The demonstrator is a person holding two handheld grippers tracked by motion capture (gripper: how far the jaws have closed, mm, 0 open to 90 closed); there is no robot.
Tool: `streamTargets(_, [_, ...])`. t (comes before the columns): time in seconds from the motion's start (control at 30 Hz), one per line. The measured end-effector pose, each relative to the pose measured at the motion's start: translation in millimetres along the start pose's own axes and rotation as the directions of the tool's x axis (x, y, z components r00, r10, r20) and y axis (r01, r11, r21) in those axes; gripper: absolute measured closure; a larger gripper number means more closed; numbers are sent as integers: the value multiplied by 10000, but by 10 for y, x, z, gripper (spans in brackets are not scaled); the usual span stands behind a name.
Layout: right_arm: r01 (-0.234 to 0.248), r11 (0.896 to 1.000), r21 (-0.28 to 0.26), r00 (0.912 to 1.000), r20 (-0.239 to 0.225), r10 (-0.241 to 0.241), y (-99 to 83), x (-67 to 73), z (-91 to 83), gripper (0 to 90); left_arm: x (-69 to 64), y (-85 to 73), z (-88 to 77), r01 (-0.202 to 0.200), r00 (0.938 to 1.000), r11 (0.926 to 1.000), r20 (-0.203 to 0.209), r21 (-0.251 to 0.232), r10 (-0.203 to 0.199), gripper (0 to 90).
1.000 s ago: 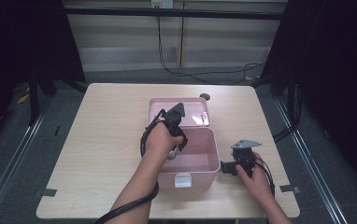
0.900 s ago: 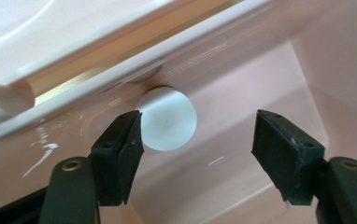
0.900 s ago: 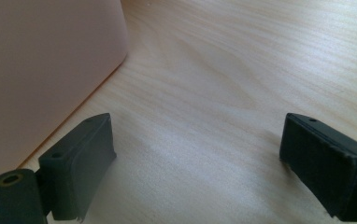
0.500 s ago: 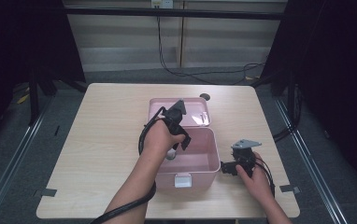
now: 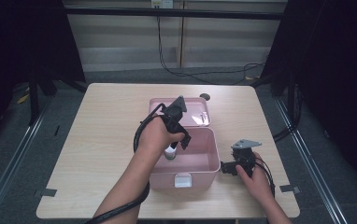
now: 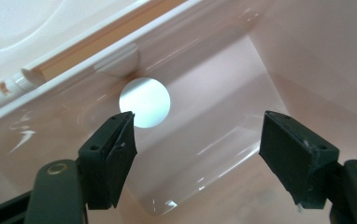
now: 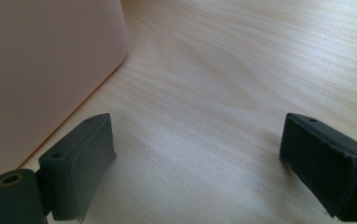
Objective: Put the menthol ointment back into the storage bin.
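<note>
Placing step, by the look of it — release just made. Left gripper (image 5: pixel 184 140) poised over the open pink plastic storage box (image 5: pixel 200 161), jaws having just been opening, now parted with nothing between them. Below them, standing on the box floor near the hinge-side wall: a small white-capped bottle (image 6: pixel 145 102), seen cap-on from above, apart from both pads. Flat pink lid (image 5: pixel 196 106) folded back on the pale wooden table (image 5: pixel 102 126). Right gripper (image 5: pixel 227 168) resting on the tabletop just beside the box's right wall, jaws spread wide, empty. Next, probably: lifting the left gripper clear without knocking the bottle — then perhaps swinging the lid shut.
</note>
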State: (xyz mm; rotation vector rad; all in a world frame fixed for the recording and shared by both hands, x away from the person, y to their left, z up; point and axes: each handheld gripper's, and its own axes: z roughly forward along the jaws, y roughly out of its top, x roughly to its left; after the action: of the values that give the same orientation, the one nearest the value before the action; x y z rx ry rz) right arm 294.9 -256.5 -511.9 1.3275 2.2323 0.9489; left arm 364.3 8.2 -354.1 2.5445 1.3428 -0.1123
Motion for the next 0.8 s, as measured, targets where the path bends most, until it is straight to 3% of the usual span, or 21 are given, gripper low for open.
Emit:
streamTargets(0.27, [19, 10000, -4, 10000, 5, -19, -1, -1, 1, 95, -8, -71, -157, -474, 9985, 9988, 253, -120, 477, 263])
streamTargets(0.47, [17, 10000, -8, 10000, 5, -17, 0, -1, 1, 95, 28, -128, -274, -846, 9962, 9961, 199, -239, 851, 242])
streamTargets(0.8, [16, 10000, -7, 10000, 5, -16, 0, -1, 1, 95, 137, -199, -408, -1010, 9948, 9943, 127, -330, 1015, 238])
